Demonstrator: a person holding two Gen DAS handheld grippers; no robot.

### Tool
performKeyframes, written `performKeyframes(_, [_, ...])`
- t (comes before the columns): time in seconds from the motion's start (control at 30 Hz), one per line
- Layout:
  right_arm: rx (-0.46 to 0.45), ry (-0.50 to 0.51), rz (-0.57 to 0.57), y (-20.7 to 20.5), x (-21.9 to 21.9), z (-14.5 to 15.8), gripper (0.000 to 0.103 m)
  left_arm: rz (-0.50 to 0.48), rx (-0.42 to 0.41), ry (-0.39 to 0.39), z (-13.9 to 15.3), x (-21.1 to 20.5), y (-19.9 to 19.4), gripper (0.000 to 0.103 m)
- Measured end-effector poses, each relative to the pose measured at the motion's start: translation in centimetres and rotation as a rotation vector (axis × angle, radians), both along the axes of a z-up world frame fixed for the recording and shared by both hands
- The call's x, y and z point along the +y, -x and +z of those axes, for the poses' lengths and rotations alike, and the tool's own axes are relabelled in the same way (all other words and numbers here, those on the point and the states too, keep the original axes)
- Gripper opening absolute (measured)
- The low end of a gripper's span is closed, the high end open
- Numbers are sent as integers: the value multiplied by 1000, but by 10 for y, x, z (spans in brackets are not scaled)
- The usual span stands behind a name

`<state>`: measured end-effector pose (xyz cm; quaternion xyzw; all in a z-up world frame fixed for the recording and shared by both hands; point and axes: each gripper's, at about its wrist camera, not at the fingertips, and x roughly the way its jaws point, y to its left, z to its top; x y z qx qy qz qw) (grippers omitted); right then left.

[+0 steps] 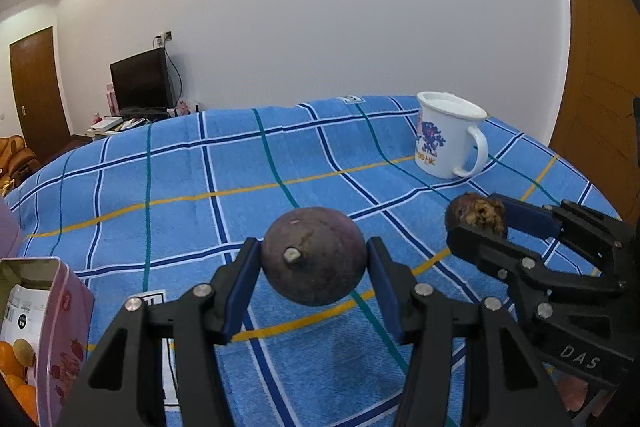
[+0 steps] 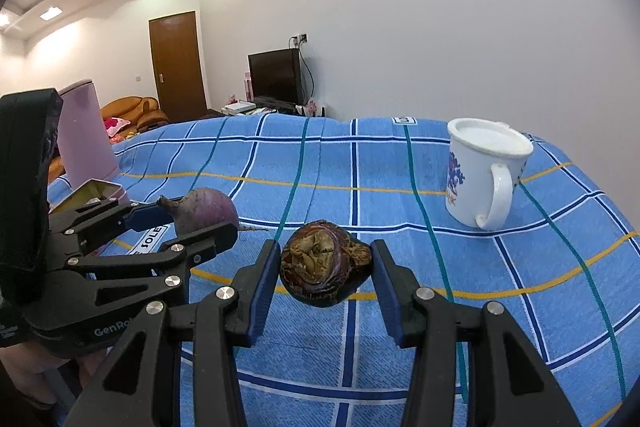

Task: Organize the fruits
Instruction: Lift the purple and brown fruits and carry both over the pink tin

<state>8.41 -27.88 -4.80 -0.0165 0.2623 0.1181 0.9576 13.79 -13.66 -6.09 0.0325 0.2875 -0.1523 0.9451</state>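
My left gripper (image 1: 314,259) is shut on a round purple mangosteen (image 1: 314,255) and holds it above the blue checked cloth (image 1: 240,163). It also shows in the right wrist view (image 2: 200,217), where the purple fruit (image 2: 206,209) sits between its jaws. My right gripper (image 2: 325,269) is shut on a second dark mangosteen (image 2: 324,269) with a dried brown calyx facing me. In the left wrist view this right gripper (image 1: 478,217) is at the right with that fruit (image 1: 476,215) in it.
A white enamel mug (image 1: 448,135) with a blue print stands at the far right of the cloth, also in the right wrist view (image 2: 482,171). A pink tin (image 1: 48,339) holding orange fruits is at the lower left. A pink box (image 2: 84,135) stands at the left.
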Motion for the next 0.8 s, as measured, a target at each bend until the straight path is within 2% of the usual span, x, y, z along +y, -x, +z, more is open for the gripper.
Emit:
performKeyframes(0.23, [-30, 3, 9, 5, 1, 2, 48, 22, -25, 21, 3, 6, 6, 56])
performKeyframes(0.8, [-94, -2, 20, 16, 1, 6, 48, 51, -111, 15, 9, 9, 22, 56])
